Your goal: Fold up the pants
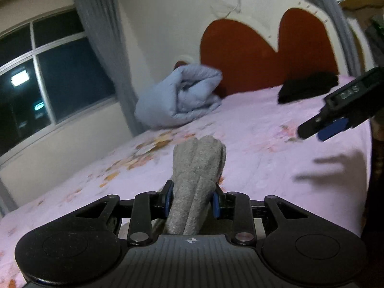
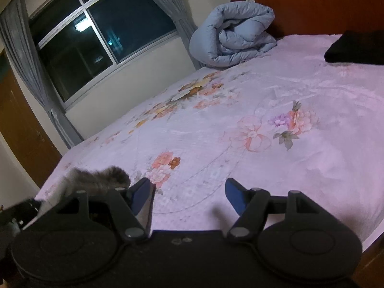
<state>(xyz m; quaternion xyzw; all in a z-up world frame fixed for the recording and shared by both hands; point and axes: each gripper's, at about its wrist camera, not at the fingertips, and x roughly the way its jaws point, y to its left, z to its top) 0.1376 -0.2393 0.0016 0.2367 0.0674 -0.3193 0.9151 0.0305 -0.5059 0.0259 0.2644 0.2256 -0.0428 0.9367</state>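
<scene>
The grey pants [image 1: 196, 168] are a thick folded bundle that sticks up and forward between the blue pads of my left gripper [image 1: 193, 192], which is shut on it above the pink floral bed [image 1: 252, 148]. In the right wrist view the same grey bundle [image 2: 100, 176] shows blurred at the lower left, beside my right gripper [image 2: 189, 187]. That gripper stands open over the sheet with nothing between its fingers. From the left wrist view the right gripper [image 1: 309, 132] reaches in from the right edge, above the bed.
A rolled light-blue duvet [image 2: 235, 33] lies at the head of the bed by the red headboard [image 1: 252, 55]. A folded black garment [image 2: 355, 48] sits at the far right. A dark window [image 2: 96, 36] with grey curtains runs along the bed's left side.
</scene>
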